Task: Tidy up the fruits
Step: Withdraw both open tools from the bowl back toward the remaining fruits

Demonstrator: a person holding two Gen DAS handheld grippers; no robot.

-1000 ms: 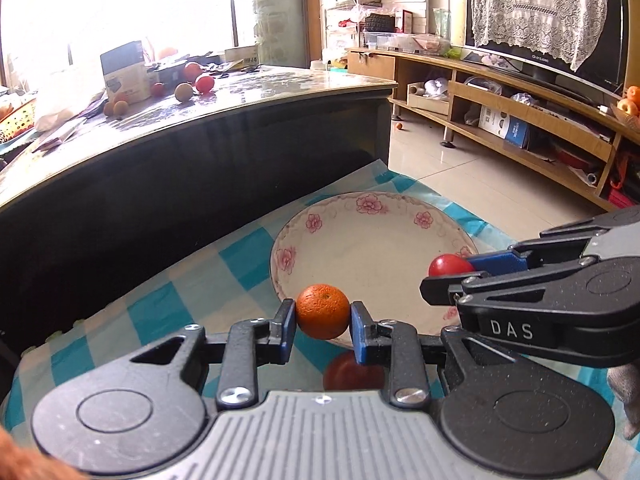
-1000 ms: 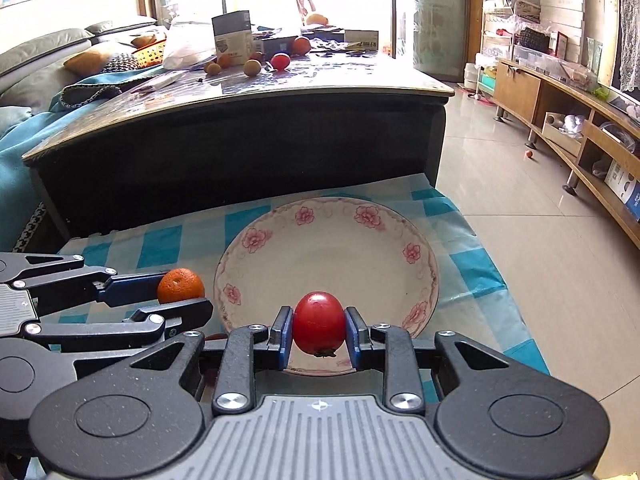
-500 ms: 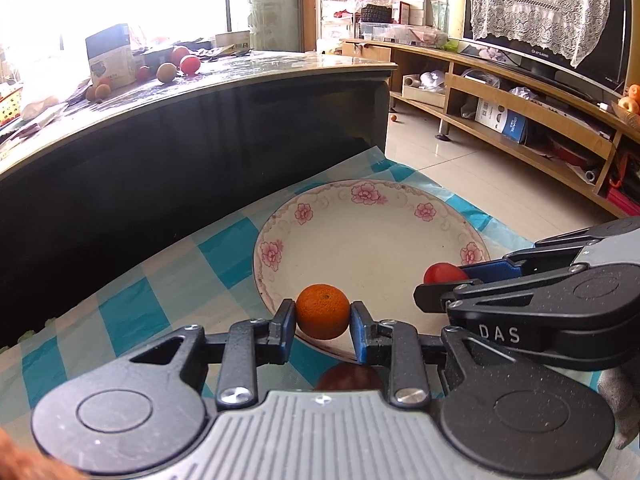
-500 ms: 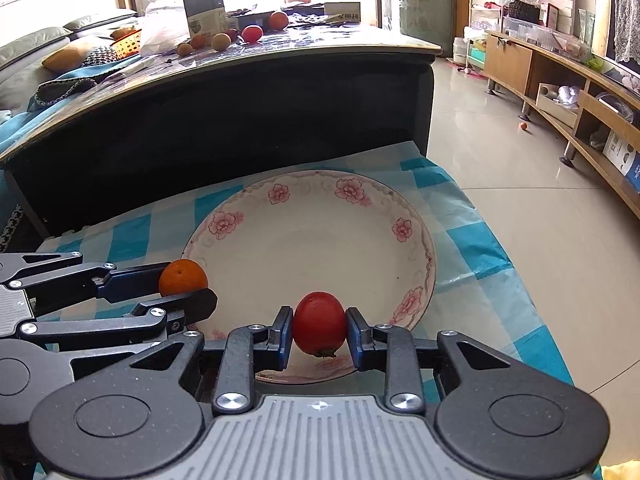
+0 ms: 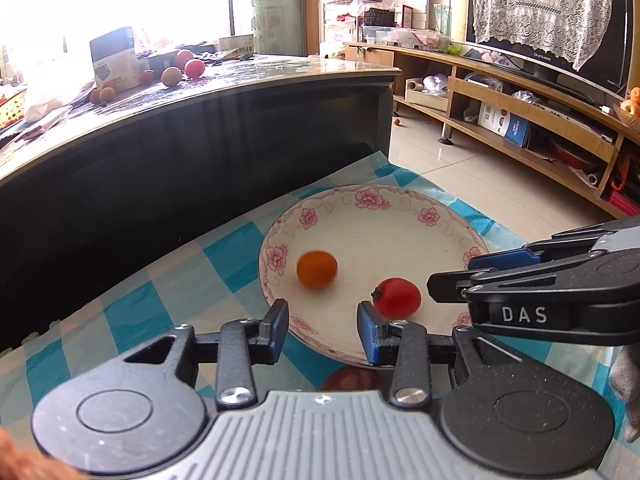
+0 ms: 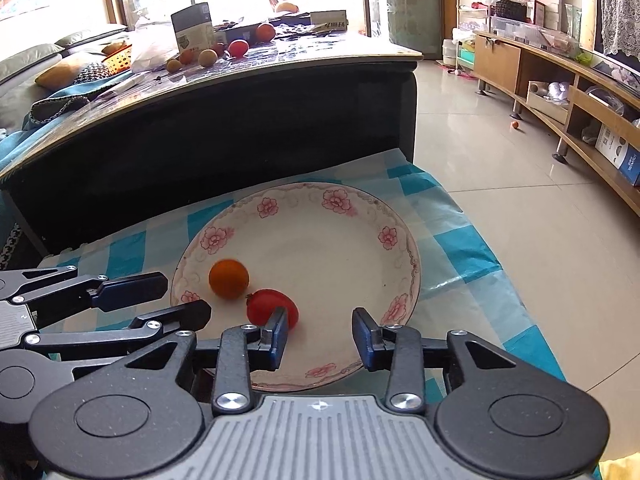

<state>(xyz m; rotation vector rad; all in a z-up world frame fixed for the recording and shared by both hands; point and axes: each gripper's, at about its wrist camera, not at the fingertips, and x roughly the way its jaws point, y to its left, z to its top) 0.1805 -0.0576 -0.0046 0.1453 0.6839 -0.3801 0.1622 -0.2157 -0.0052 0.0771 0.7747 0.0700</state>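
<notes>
A small orange (image 5: 316, 269) and a red tomato (image 5: 397, 297) lie loose in the white plate with pink flowers (image 5: 372, 224). In the right wrist view the orange (image 6: 228, 279) touches or nearly touches the tomato (image 6: 267, 307) near the plate's (image 6: 392, 240) left front. My left gripper (image 5: 322, 326) is open and empty above the plate's near rim. My right gripper (image 6: 320, 332) is open and empty, its left finger just in front of the tomato. The right gripper also shows at the right of the left wrist view (image 5: 452, 278).
The plate sits on a blue-and-white checked cloth (image 6: 460, 248) on a low surface. A dark coffee table (image 6: 208, 120) with several fruits and a box stands behind. Tiled floor (image 6: 500, 184) and a wooden TV shelf (image 5: 520, 120) lie to the right.
Both grippers opened. The orange and the tomato dropped out of the fingers and now lie in the plate; the orange looks slightly blurred, still moving.
</notes>
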